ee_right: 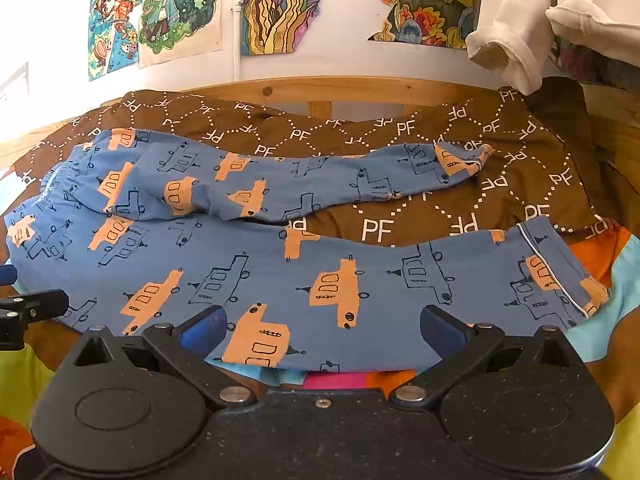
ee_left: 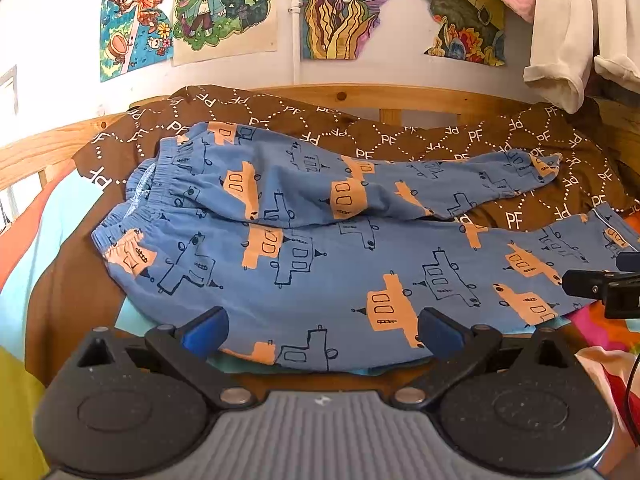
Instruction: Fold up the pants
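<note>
Blue pants with orange and outlined boat prints lie spread on a brown "PF" blanket, waistband at the left, both legs running right. The far leg lies crumpled, the near leg flat. They also show in the right wrist view. My left gripper is open and empty, just over the near edge of the pants at the thigh. My right gripper is open and empty over the near leg's lower edge. The right gripper's tip shows in the left wrist view; the left gripper's tip shows in the right wrist view.
A wooden bed rail runs behind the blanket, below a wall with colourful drawings. White and pink clothes hang at the upper right. A multicoloured sheet lies under the blanket's edges.
</note>
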Tool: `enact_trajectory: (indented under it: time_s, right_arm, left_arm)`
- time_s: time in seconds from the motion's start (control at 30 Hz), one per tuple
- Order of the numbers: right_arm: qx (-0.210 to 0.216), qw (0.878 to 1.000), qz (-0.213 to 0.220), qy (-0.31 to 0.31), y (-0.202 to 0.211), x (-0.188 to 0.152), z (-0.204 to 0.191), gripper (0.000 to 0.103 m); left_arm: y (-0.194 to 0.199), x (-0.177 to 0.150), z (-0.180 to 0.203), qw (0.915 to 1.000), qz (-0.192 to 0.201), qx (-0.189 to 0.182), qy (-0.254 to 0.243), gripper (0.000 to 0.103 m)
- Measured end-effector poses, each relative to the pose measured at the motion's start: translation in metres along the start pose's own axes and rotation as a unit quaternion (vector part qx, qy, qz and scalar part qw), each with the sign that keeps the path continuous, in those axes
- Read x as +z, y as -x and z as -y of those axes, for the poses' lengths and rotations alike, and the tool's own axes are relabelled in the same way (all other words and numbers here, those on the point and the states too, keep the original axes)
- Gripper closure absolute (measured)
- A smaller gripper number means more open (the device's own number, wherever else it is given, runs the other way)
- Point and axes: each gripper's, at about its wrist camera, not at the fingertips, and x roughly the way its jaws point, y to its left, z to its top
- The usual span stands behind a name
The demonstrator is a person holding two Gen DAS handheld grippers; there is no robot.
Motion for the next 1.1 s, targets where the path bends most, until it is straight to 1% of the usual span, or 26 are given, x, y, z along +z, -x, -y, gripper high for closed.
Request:
enact_trajectory:
  time_s: [1.1]
  right_arm:
    - [0.001, 1.000, 0.000, -0.002, -0.0003, 0.0002, -0.0002, 0.001]
  left_arm:
    - [-0.0002, 0.0001, -0.0001, 1.0000, 0.001, 0.002, -0.002, 0.000]
